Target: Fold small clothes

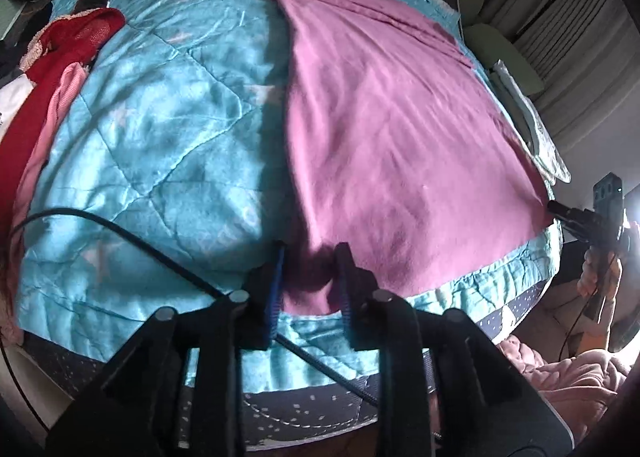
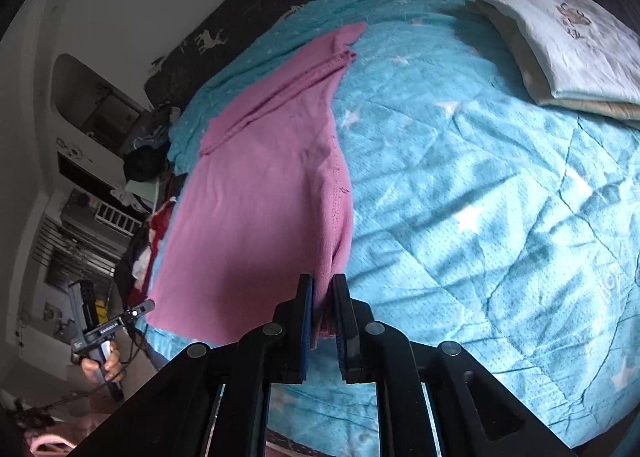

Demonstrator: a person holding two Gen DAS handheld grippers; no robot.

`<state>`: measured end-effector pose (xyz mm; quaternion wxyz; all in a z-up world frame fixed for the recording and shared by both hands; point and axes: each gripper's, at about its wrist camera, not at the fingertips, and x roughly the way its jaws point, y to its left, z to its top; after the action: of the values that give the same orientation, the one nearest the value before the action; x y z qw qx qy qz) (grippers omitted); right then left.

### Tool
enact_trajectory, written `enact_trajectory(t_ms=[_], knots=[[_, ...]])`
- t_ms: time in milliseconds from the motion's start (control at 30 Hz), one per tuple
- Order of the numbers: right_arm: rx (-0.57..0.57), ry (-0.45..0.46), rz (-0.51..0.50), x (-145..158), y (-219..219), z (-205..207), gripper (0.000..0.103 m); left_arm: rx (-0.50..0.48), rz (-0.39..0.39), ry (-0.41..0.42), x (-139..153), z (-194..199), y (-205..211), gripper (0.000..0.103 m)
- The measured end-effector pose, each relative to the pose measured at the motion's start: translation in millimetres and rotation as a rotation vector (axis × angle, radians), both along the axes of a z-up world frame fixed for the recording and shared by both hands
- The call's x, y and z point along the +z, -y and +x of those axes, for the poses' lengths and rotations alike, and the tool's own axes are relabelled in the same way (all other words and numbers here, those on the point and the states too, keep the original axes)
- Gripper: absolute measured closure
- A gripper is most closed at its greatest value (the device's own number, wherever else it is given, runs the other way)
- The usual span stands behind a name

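Pink knit garment (image 1: 384, 129) lies flat on the turquoise quilt (image 1: 160, 137), long axis running away from both claws. Left claw (image 1: 310, 277) and right claw (image 2: 322, 309) each pinch a near hem corner. Open quilt beyond; folded clothes (image 2: 560, 41) lie far right.

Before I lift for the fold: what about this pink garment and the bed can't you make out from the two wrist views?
- Left wrist: pink garment corner inside left gripper, shadowed; grip unclear.
- Right wrist: hem in right gripper, partly covered by the fingers.
- Red clothes pile, cut off by the frame edge.
- Folded pale-blue stack, print too small.
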<state>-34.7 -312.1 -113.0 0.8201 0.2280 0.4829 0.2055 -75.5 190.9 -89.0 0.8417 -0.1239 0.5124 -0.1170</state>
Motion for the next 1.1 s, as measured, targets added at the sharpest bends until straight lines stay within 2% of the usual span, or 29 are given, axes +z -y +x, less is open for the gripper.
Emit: enact_trajectory(t_ms=[67, 100, 167, 200, 233, 267, 300, 333, 400, 467, 567, 633, 733, 833, 967, 1100], knots=[[-0.017, -0.06, 0.003, -18.0, 3.3, 0.7, 0.084, -0.022, -0.063, 0.01, 1.9, -1.0, -2.0, 0.047], [-0.021, -0.077, 0.009, -23.3, 4.5, 0.9, 0.084, -0.037, -0.106, 0.009, 1.6, 0.1, -2.8, 0.043], [-0.027, -0.093, 0.056, -30.6, 7.9, 0.6, 0.074, -0.045, -0.111, 0.009, -1.4, 4.3, -1.8, 0.043], [-0.026, -0.093, 0.091, -31.3, 9.7, 1.0, 0.071, -0.045, -0.1, 0.011, -2.7, 7.1, -1.0, 0.045], [-0.023, -0.09, 0.109, -30.9, 9.9, 1.7, 0.064, -0.036, -0.079, 0.018, -2.3, 8.6, 0.0, 0.063], [-0.019, -0.085, 0.12, -30.2, 9.9, 2.1, 0.062, -0.027, -0.046, 0.02, -1.1, 10.4, 0.4, 0.091], [-0.013, -0.08, 0.114, -30.1, 6.8, 3.9, 0.062, -0.021, -0.016, 0.012, -1.7, 13.1, 1.4, 0.096], [-0.007, -0.078, 0.096, -29.1, 3.3, 5.1, 0.063, -0.01, -0.035, 0.009, -0.7, 13.5, 0.5, 0.097], [0.0, -0.07, 0.039, -27.1, -6.2, 7.1, 0.098, 0.011, -0.059, 0.016, 4.4, 11.0, -1.3, 0.098], [0.004, -0.083, 0.064, -26.4, -9.6, 6.4, 0.097, 0.016, -0.042, 0.052, 15.3, 6.9, 0.7, 0.098], [-0.005, -0.038, 0.116, -7.3, -9.5, 2.7, 0.097, -0.007, -0.026, 0.139, 38.2, -5.8, 4.4, 0.098], [0.0, 0.014, 0.146, 10.1, -5.4, -3.3, 0.097, 0.002, -0.03, 0.154, 44.7, -8.2, 1.3, 0.098], [0.002, 0.071, 0.171, 29.7, -0.2, -9.4, 0.097, 0.04, -0.08, 0.169, 48.5, -8.7, -8.6, 0.098], [-0.009, 0.103, 0.185, 34.0, 4.3, -11.0, 0.097, 0.07, -0.13, 0.183, 49.9, -14.4, -15.0, 0.098], [-0.011, 0.109, 0.232, 33.1, 13.3, -14.5, 0.097, 0.074, -0.123, 0.217, 63.4, -23.5, -10.8, 0.098], [0.001, 0.159, 0.25, 47.6, 12.7, -23.0, 0.099, 0.057, -0.121, 0.288, 87.9, -36.6, -7.0, 0.101]])
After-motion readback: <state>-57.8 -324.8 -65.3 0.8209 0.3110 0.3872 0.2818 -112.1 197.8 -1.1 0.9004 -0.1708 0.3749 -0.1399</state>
